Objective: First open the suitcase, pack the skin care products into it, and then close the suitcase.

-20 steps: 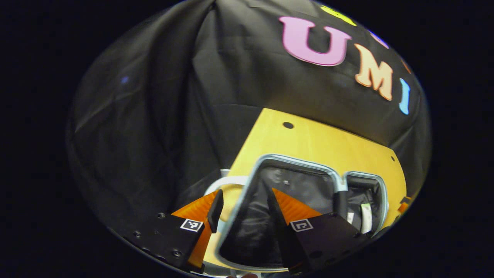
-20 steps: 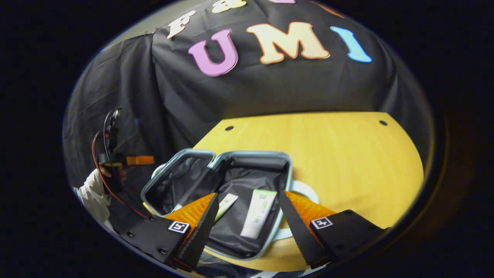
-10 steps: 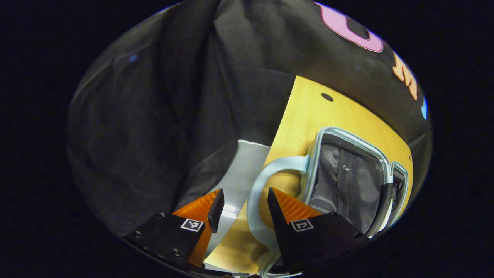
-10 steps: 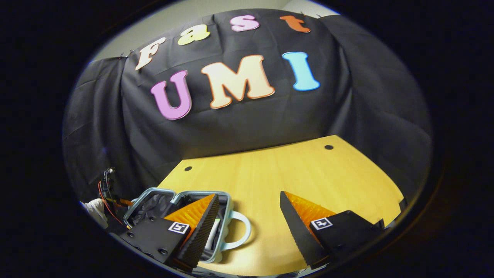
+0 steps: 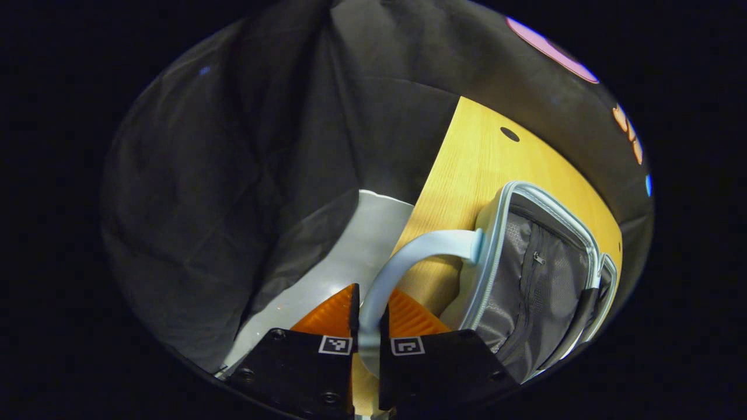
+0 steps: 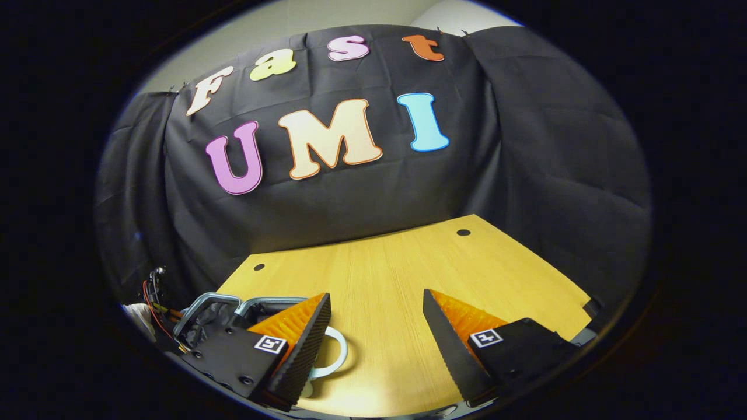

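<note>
On table [image 6: 397, 291], suitcase [image 5: 537, 274] open; left tongs [image 5: 369, 312] clamp handle [image 5: 408, 256]

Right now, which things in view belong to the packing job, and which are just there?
Job:
- open suitcase
- its light blue handle, left gripper jaws shut on it
- right gripper, open above the table

Just there:
- wooden table
- grey floor
- black cloth wall

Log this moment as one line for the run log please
stage: closing suitcase | left gripper: shut on handle | right gripper: open, holding nothing, above table | suitcase: still open
</note>
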A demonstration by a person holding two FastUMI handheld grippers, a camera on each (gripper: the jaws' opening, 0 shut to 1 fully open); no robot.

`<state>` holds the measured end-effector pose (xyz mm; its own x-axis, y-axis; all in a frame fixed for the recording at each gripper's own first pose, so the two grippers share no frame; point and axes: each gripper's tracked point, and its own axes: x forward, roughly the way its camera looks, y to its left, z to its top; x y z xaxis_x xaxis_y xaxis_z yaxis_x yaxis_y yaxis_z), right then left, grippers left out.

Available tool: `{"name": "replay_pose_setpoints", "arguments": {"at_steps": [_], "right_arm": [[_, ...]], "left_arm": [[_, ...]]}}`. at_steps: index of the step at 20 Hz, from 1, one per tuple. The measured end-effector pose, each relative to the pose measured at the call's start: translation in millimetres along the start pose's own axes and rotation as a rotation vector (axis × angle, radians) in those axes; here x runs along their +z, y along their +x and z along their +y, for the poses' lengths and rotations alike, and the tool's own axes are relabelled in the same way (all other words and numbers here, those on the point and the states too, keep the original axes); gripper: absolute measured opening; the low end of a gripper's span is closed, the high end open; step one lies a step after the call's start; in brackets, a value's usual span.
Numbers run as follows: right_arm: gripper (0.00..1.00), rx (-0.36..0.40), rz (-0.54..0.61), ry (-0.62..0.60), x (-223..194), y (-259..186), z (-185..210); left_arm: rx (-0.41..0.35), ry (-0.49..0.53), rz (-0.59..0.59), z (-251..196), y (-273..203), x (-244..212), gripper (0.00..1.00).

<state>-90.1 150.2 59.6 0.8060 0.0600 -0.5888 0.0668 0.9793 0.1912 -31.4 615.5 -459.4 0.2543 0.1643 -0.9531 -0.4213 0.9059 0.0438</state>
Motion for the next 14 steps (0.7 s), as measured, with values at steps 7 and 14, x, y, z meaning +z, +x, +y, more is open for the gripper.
{"name": "replay_pose_setpoints", "arguments": {"at_steps": [7,14], "right_arm": [[0.98,0.067,-0.070,-0.021,27,2,-6],[0.98,0.199,-0.078,-0.069,52,14,-19]], "left_arm": [[0.021,0.041,-0.188,-16,-85,48,0.04],[-0.018,0.101,-0.390,-74,-223,105,0.04]]}}
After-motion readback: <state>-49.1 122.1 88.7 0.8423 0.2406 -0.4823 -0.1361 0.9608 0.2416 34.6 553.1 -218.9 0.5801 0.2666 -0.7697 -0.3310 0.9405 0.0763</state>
